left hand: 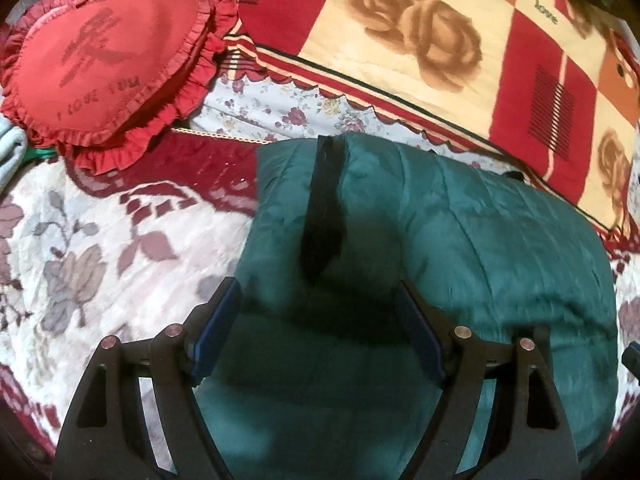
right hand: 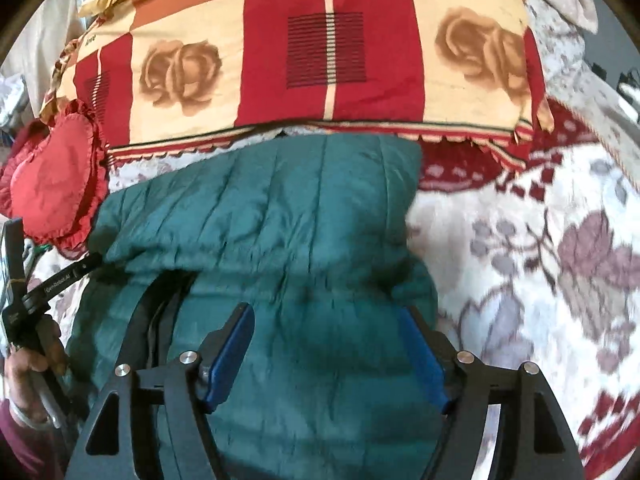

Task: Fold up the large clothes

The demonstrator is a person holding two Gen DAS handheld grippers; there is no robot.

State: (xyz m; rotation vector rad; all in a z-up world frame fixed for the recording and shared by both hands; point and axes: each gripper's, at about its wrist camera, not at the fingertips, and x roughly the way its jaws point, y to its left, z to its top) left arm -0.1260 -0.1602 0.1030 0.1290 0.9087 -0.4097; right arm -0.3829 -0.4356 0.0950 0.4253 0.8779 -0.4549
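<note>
Left hand-held gripper (left hand: 316,332) released, blue pads spread wide, poised over teal quilted jacket (left hand: 440,240), nothing clamped. Right hand-held gripper (right hand: 326,344) likewise released above same jacket (right hand: 256,208). Jacket lies folded in bundle mid-bed on floral bedspread (left hand: 80,260), black strip (left hand: 324,208) across top. Far edge near patchwork rose blanket (left hand: 420,40). Red heart pillow (left hand: 108,60) toward bed's far left corner.
</note>
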